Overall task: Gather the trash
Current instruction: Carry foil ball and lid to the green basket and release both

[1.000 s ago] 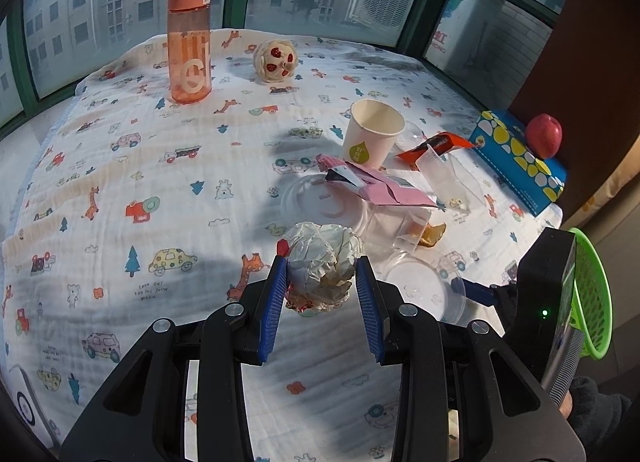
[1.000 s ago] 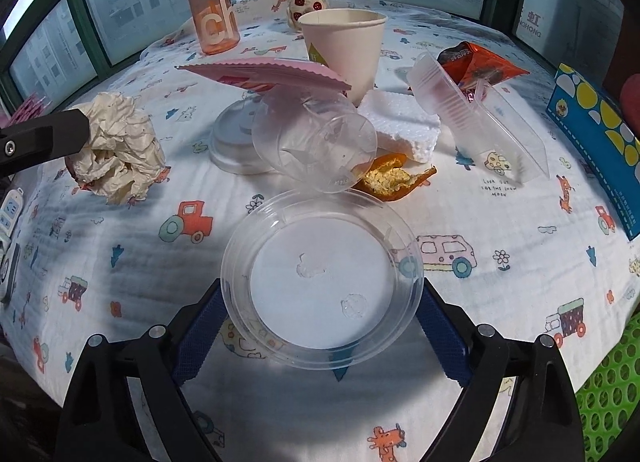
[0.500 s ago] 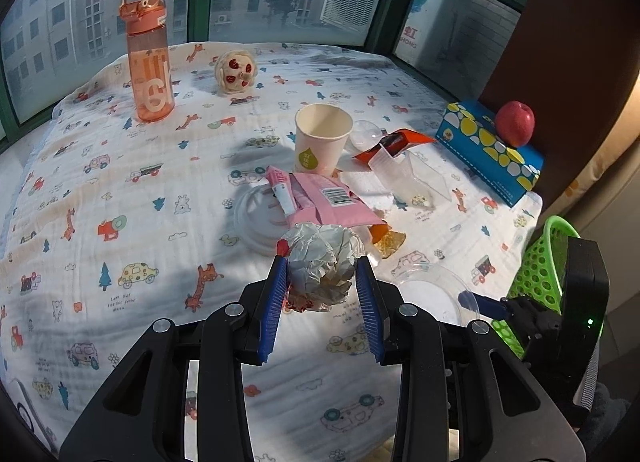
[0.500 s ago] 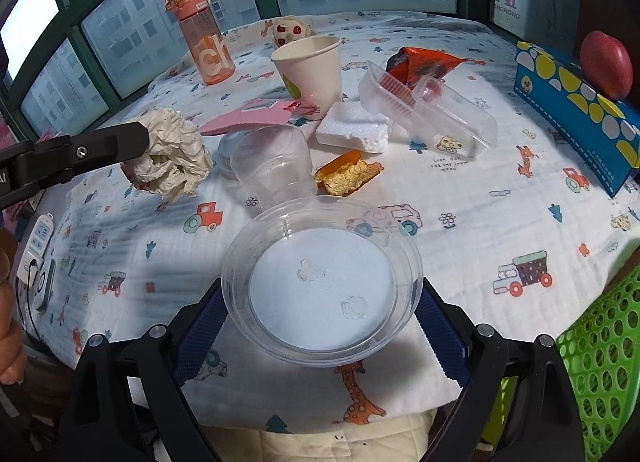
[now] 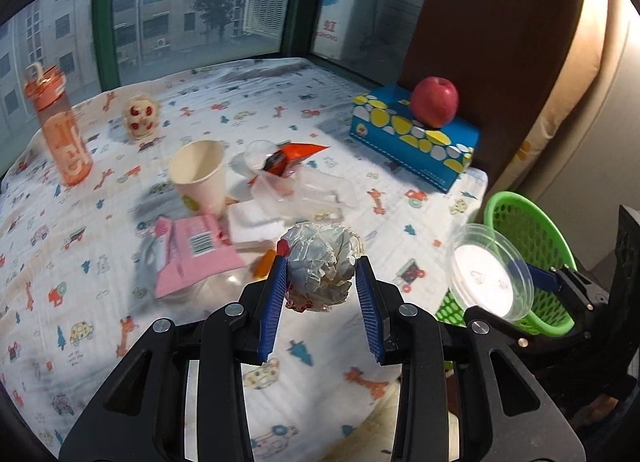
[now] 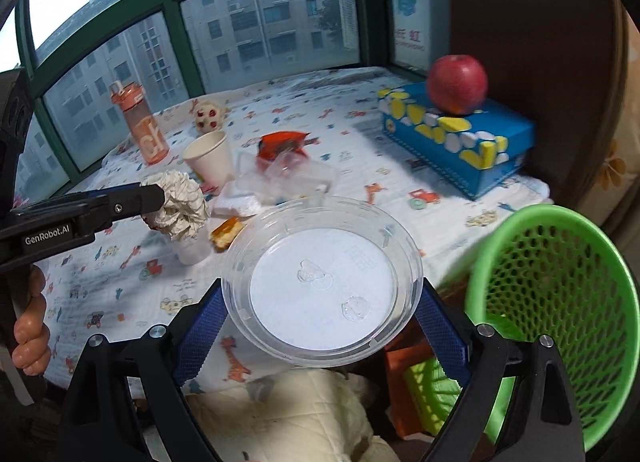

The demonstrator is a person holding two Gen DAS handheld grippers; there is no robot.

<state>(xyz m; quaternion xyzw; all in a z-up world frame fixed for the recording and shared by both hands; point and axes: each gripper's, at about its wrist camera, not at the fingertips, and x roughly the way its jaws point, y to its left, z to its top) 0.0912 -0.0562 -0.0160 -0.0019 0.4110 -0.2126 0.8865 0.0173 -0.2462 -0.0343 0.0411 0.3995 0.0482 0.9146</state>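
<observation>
My left gripper (image 5: 322,294) is shut on a crumpled paper ball (image 5: 322,268) and holds it above the table's near edge; the ball also shows in the right wrist view (image 6: 178,206). My right gripper (image 6: 320,310) is shut on a clear plastic lid (image 6: 322,280), held past the table edge beside the green mesh basket (image 6: 560,302). The lid (image 5: 490,272) and basket (image 5: 532,238) also show at the right of the left wrist view. More trash lies on the table: a paper cup (image 5: 200,176), a pink wrapper (image 5: 196,258), an orange wrapper (image 5: 294,156), clear plastic containers (image 5: 308,196).
An orange water bottle (image 5: 60,130) and a small round toy (image 5: 140,120) stand at the back. A blue tissue box (image 5: 412,142) with a red apple (image 5: 435,101) sits at the right edge. White foam (image 5: 256,222) and a food scrap (image 6: 228,230) lie mid-table.
Both grippers have lifted and pulled back toward the right, off the table's edge. The basket has come into full view beside the lid. Both grips are unchanged.
</observation>
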